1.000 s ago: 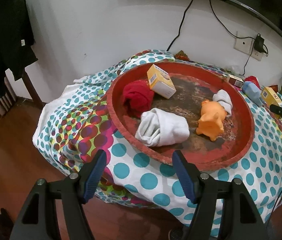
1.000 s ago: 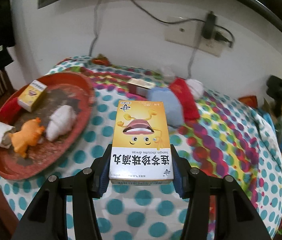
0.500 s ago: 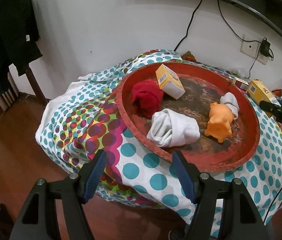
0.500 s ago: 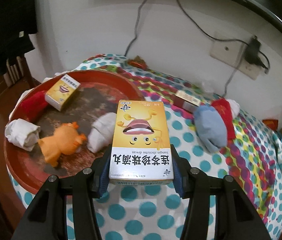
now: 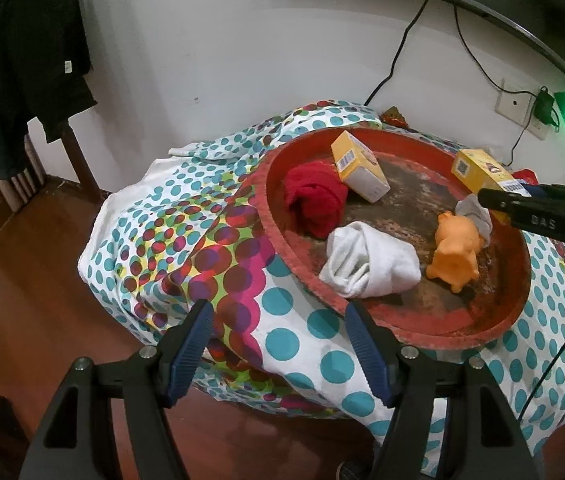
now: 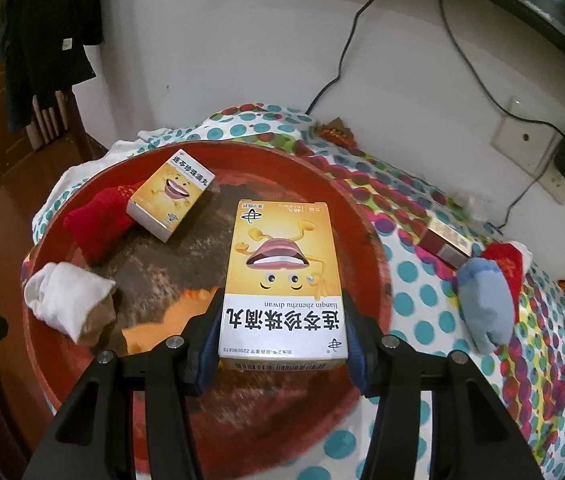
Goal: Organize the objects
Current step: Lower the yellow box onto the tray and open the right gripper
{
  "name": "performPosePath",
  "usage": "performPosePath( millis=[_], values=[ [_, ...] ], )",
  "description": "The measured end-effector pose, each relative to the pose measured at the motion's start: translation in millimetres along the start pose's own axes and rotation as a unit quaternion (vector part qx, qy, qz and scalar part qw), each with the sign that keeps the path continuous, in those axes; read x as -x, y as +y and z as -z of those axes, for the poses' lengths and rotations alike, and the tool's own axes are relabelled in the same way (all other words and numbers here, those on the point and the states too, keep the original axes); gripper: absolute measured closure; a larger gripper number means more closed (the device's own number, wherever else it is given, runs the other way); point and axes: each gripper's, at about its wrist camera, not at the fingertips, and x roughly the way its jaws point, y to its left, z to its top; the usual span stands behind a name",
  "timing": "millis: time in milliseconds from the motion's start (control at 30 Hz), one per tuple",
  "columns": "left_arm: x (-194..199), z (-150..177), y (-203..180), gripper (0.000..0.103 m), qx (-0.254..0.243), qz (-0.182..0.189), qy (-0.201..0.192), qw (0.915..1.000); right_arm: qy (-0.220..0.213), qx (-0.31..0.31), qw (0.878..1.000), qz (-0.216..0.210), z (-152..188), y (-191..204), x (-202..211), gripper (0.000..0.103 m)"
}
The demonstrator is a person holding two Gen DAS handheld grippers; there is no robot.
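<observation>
Yellow medicine box (image 6: 282, 280), light and crushable, sits pinched by its long sides in right gripper (image 6: 282, 344) jaws; left gripper (image 5: 278, 344) jaws spread empty.

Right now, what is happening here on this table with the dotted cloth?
A person is tidying loose things into a round red tray. The right gripper is shut on a yellow box and holds it above the tray. The left gripper is open and empty, near the tray's front edge. In the tray lie a second yellow box, a red cloth, a white sock and an orange toy.
</observation>
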Motion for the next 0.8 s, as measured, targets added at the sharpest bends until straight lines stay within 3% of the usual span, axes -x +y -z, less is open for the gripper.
performPosePath(
  millis=[433, 800],
  values=[
    [-4.1, -1.2, 19.1, 0.033, 0.034, -0.01, 0.007, 0.9993, 0.039, 0.02, 0.999, 0.007, -13.7, 23.6, -30.1, 0.054],
    [-8.6, 0.8, 25.0, 0.033, 0.048, -0.009, 0.022, 0.9986, 0.037, 0.027, 0.999, 0.017, -10.1, 28.1, -31.0, 0.054]
  ],
)
